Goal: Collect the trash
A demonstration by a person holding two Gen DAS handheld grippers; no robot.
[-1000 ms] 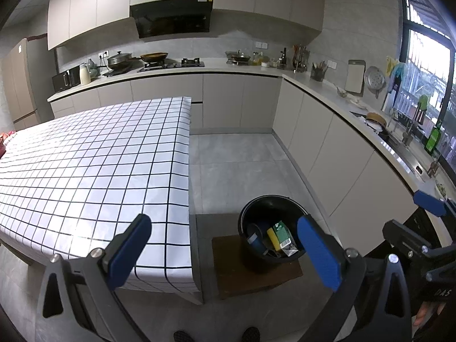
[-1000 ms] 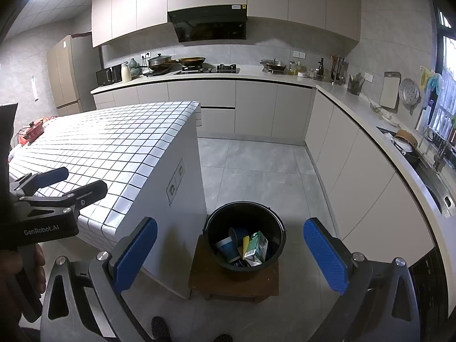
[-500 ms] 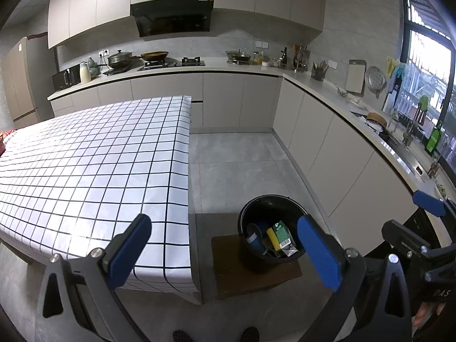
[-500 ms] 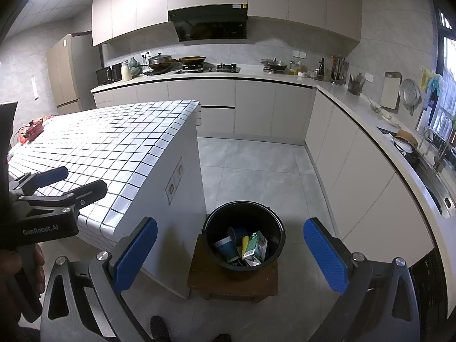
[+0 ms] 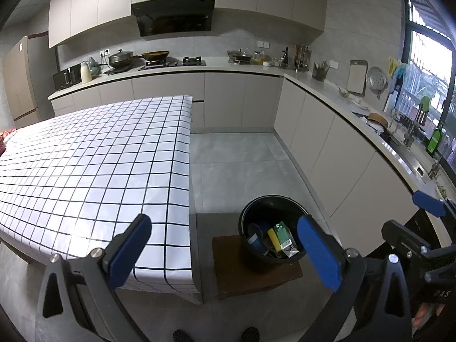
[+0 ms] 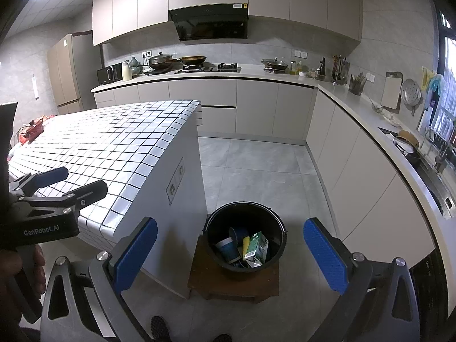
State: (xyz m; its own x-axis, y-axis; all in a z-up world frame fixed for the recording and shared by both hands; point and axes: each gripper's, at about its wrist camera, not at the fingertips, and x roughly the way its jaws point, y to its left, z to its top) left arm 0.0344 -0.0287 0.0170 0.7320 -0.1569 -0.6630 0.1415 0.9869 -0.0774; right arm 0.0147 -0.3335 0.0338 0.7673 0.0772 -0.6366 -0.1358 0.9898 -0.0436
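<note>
Right wrist view: one black bucket (image 6: 246, 238) stands on one brown stool (image 6: 233, 280) at lower centre, beside the tiled worktop (image 6: 114, 145). Inside lie one blue cup (image 6: 228, 249), one green carton (image 6: 258, 246) and one yellow item (image 6: 245, 245); further scraps beneath cannot be counted. Carton print is too small to read. Right gripper (image 6: 229, 256) has two blue fingers (image 6: 135, 253) spread wide, holding nothing. Left gripper (image 6: 69, 183), at left edge, reads "GenRobot.AI"; its fingers are apart and empty.

Left wrist view: left gripper (image 5: 228, 252) fingers (image 5: 129, 250) stand wide, empty. Bucket (image 5: 272, 229) sits lower centre. Right gripper (image 5: 413, 216), at right edge, bears partial lettering "DAS".
</note>
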